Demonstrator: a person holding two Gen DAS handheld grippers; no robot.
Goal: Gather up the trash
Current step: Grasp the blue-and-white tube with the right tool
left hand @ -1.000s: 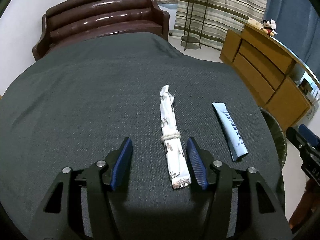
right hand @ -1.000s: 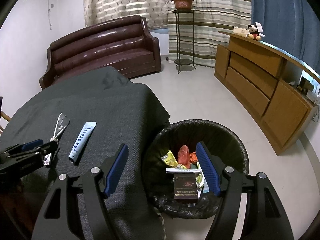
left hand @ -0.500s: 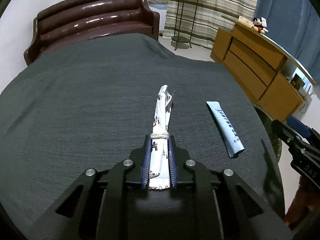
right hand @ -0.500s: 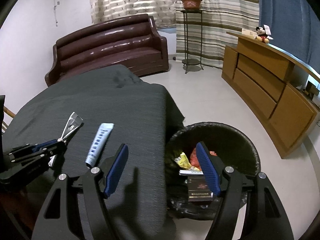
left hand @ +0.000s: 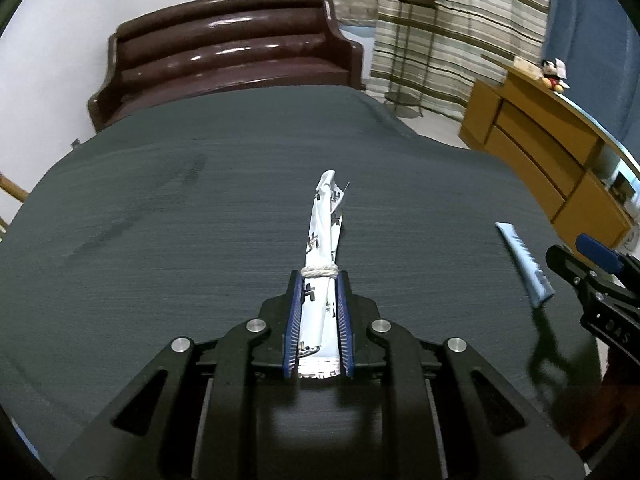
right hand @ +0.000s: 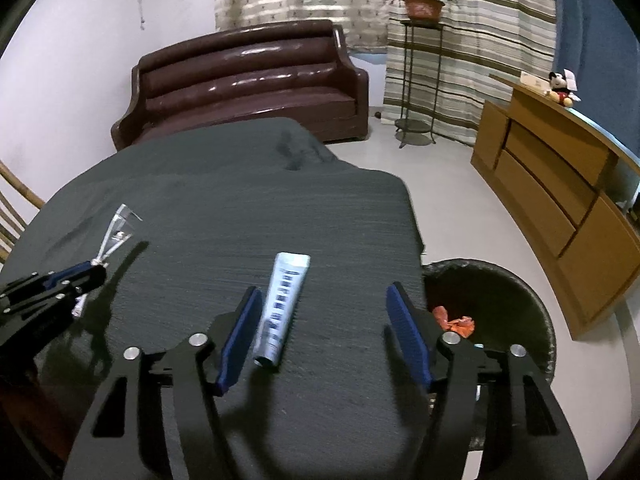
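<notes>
Collection is partly done: the black-lined bin (right hand: 516, 304) beside the cloth-covered table (left hand: 160, 240) already holds some scraps, among them an orange wrapper (right hand: 454, 322). The left gripper (left hand: 318, 280) is clamped on the white printed wrapper (left hand: 322, 236), which points forward over the cloth and has yet to be carried to the bin. The right gripper (right hand: 322, 300) has its jaws apart and closing around the pale blue tube (right hand: 284, 304), which lies on the cloth just beside the left pad, not yet pinched.
</notes>
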